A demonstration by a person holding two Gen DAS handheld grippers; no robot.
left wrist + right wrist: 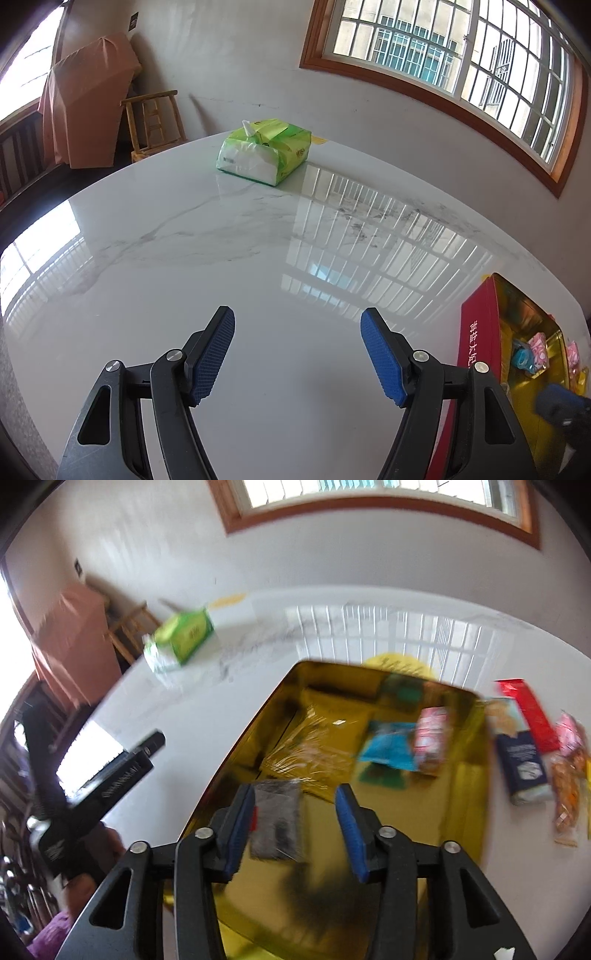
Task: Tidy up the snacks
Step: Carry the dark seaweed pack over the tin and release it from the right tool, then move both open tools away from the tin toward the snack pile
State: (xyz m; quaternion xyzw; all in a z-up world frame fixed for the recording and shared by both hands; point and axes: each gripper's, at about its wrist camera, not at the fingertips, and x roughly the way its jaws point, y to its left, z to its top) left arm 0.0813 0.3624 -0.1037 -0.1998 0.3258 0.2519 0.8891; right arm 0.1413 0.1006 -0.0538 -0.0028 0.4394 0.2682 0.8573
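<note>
A red box with a gold inside [461, 805] stands on the white marble table [258, 258]; it also shows at the right edge of the left wrist view [480, 332]. Inside lie a yellow wrapped pack [317, 746], a blue packet [388, 746], a pink packet [430, 734] and a grey packet [275, 819]. My right gripper [295, 794] is open above the box, with the grey packet between its fingers but apart from the right one. My left gripper [297, 325] is open and empty over bare table, left of the box.
More snacks lie on the table right of the box: a dark blue pack [524, 768], a red pack [528, 712], an orange cracker pack [565, 794] and a pink one [570, 731]. A green tissue pack [264, 151] sits at the far edge. A wooden chair [155, 122] stands behind.
</note>
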